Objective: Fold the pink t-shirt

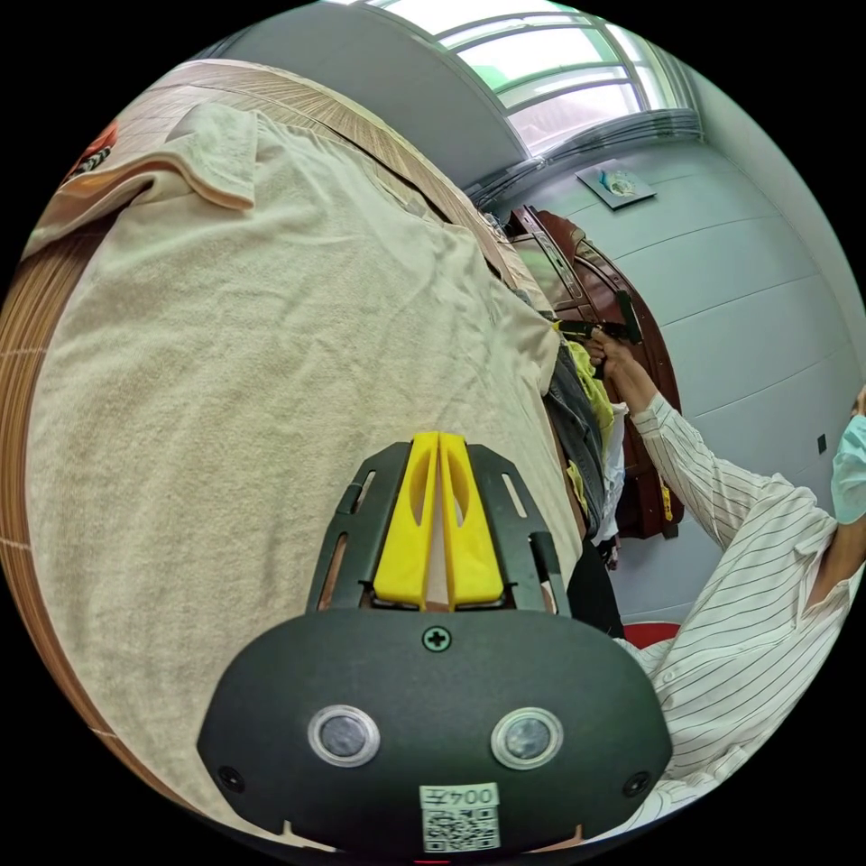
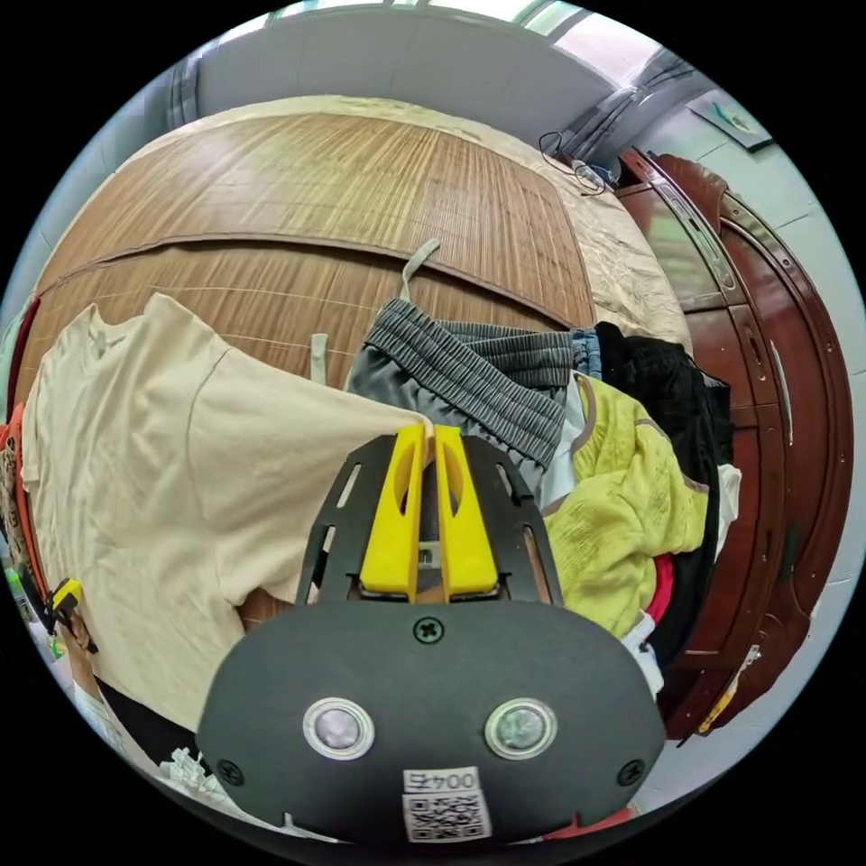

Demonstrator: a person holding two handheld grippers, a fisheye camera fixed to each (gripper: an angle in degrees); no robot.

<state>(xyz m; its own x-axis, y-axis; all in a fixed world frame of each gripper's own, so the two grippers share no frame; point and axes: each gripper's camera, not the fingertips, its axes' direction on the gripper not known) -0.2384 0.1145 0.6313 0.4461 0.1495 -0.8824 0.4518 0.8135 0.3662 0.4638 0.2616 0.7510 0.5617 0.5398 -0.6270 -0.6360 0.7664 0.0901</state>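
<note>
Spreading: judging by the pictures, the step in hand is laying the t-shirt (image 2: 153,469) flat before any fold.
Garment: pale, cream-pink, it lies spread on the bamboo mat (image 2: 307,189) of a bed, beside a clothes pile (image 2: 622,505).
Left tool (image 1: 437,523): jaws nearly together on the shirt's hem; a sliver of cloth seems caught between them.
Right tool (image 2: 428,505): jaws closed on the shirt's far corner, next to grey shorts (image 2: 469,379).
Next: probably both corners pulled taut, lowered evenly, wrinkles smoothed, then sleeves folded inward.
</note>
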